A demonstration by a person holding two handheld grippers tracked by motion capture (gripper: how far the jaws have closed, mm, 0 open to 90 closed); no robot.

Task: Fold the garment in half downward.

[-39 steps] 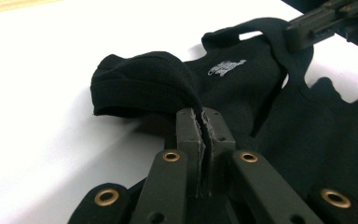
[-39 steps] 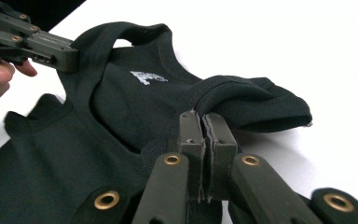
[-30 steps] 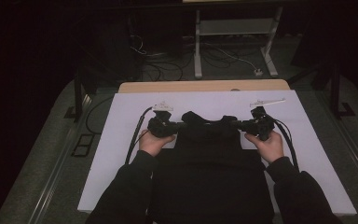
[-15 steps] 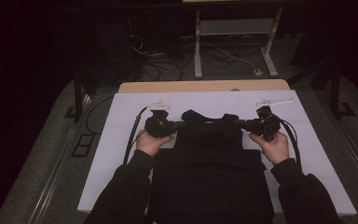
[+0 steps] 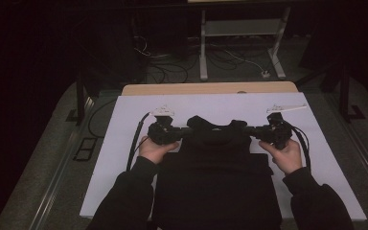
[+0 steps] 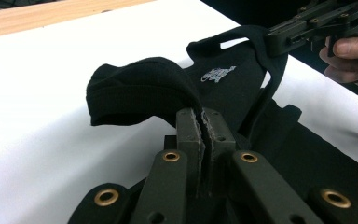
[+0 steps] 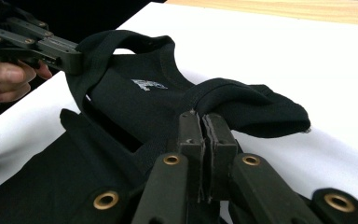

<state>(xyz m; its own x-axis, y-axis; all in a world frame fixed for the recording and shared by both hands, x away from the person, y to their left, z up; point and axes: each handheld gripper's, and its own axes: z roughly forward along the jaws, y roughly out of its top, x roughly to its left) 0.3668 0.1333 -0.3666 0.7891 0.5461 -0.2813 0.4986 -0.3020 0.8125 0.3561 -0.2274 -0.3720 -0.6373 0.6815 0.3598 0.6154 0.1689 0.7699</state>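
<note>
I've got my left gripper (image 5: pixel 184 132) and my right gripper (image 5: pixel 255 132) each pinched tight on a shoulder of the black T-shirt (image 5: pixel 218 182), so the collar end lifts evenly while I spread it. The shirt lies on the white sheet (image 5: pixel 124 143), its body trailing back toward me, its shoulders between the pressed jaws.
</note>
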